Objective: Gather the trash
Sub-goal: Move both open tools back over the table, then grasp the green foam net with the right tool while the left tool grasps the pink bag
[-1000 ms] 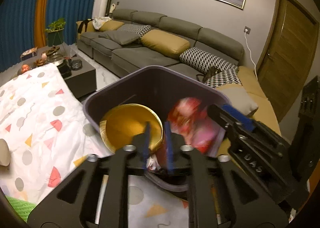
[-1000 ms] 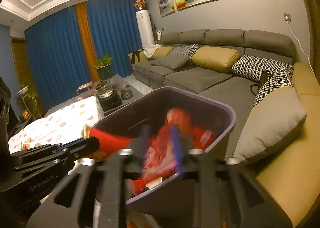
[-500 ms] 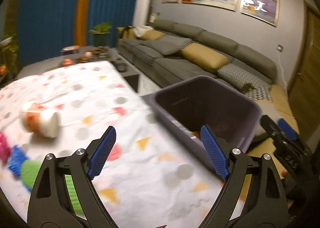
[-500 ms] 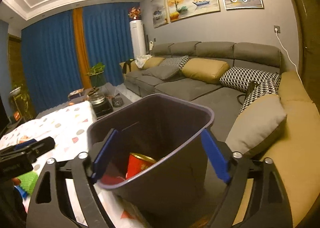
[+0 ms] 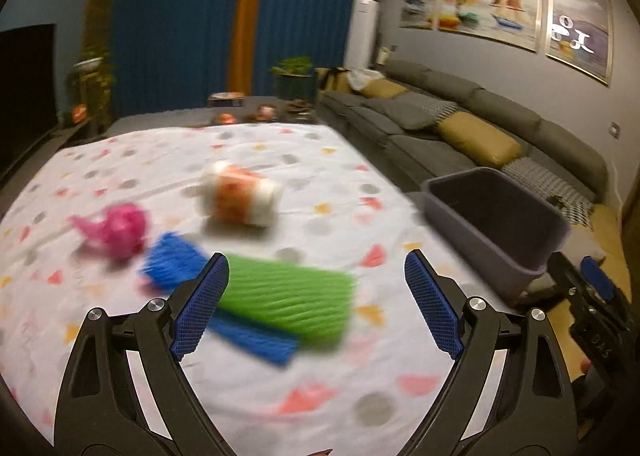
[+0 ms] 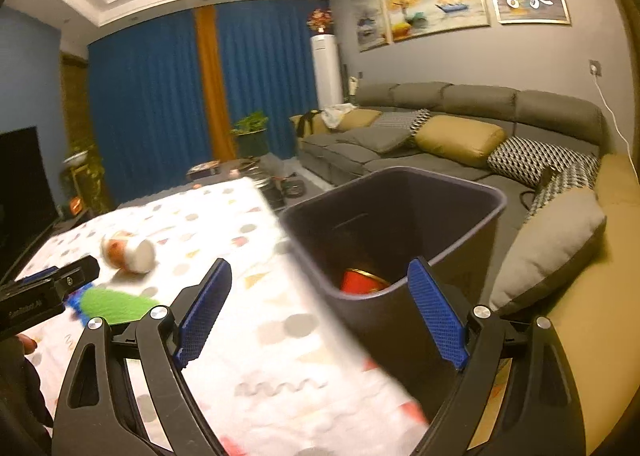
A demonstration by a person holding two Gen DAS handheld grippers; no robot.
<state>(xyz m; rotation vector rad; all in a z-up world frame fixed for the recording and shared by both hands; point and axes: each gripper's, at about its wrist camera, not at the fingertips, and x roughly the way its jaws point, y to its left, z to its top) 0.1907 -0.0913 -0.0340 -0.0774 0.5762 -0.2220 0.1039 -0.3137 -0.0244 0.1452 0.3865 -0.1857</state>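
Left wrist view shows, from left to right on the white tablecloth with coloured dots and triangles [image 5: 320, 376], a crumpled pink piece of wrapping [image 5: 116, 228], a small blue bristly piece [image 5: 174, 262], a flat green ribbed pad on a blue strip [image 5: 288, 296] and, a little behind them, an orange and white cylinder-shaped cup lying on its side [image 5: 240, 197]; all are blurred, so what they are made of is only my guess. The pink piece looks light and soft and should crush easily, so a pinch across its middle seems right. The cup looks light but round, so it may roll; I would take it across the body. The green pad lies flat, so its near edge is probably the best place to hold. The left gripper [image 5: 316, 296] has just been opening, its jaws stand wide apart with nothing between them, and it hovers just before the green pad. Further right, the dark grey plastic trash bin [image 5: 532, 232] stands beside the table edge, with some red trash already visible in it from the right wrist view. The right gripper [image 6: 320, 316] has also just been opening and is empty, near the bin. The cloth is wrinkled and may slide. Behind are blue curtains [image 5: 180, 35] and a long grey sofa [image 5: 460, 127].
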